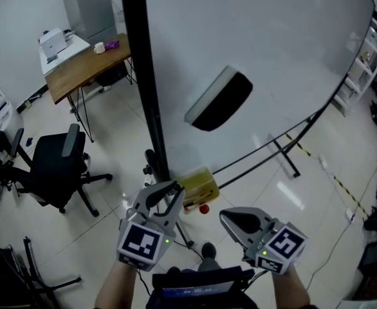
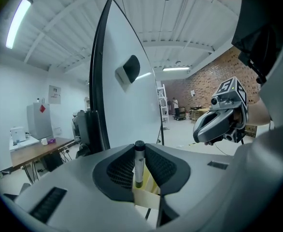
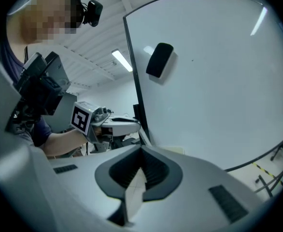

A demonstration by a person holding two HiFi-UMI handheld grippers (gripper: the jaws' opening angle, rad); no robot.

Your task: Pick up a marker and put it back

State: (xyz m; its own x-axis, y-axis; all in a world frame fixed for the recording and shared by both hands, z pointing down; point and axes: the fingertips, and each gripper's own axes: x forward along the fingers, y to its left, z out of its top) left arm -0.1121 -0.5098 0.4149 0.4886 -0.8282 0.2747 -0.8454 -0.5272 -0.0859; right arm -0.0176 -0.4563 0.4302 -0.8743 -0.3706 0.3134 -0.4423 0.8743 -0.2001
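Left gripper view: the ribbed pads (image 2: 123, 169) of the left gripper (image 2: 139, 148) are clenched on a marker (image 2: 139, 164). It stands upright between them, its dark cap at the top and level with the jaw tips. Just behind and below the marker, through the gap in the jaws, shows a pale yellow tray (image 2: 149, 191).

Right gripper view: the jaws of the right gripper (image 3: 141, 152) are pressed together at their tips with nothing between them.

From the head view the two grippers sit side by side and apart, low in the picture, each in one of the person's hands. Both point towards the lower edge of a large whiteboard (image 1: 272, 56). The yellow tray lies just ahead of the left gripper's jaws, beside the board's black post (image 1: 143, 82), with a small red object (image 1: 204, 208) at its near edge. A black eraser (image 1: 219, 100) clings to the board well above the tray. Off to the left, across the tiled floor (image 1: 111, 147), stand a black office chair (image 1: 56, 163) and a wooden desk (image 1: 85, 66).
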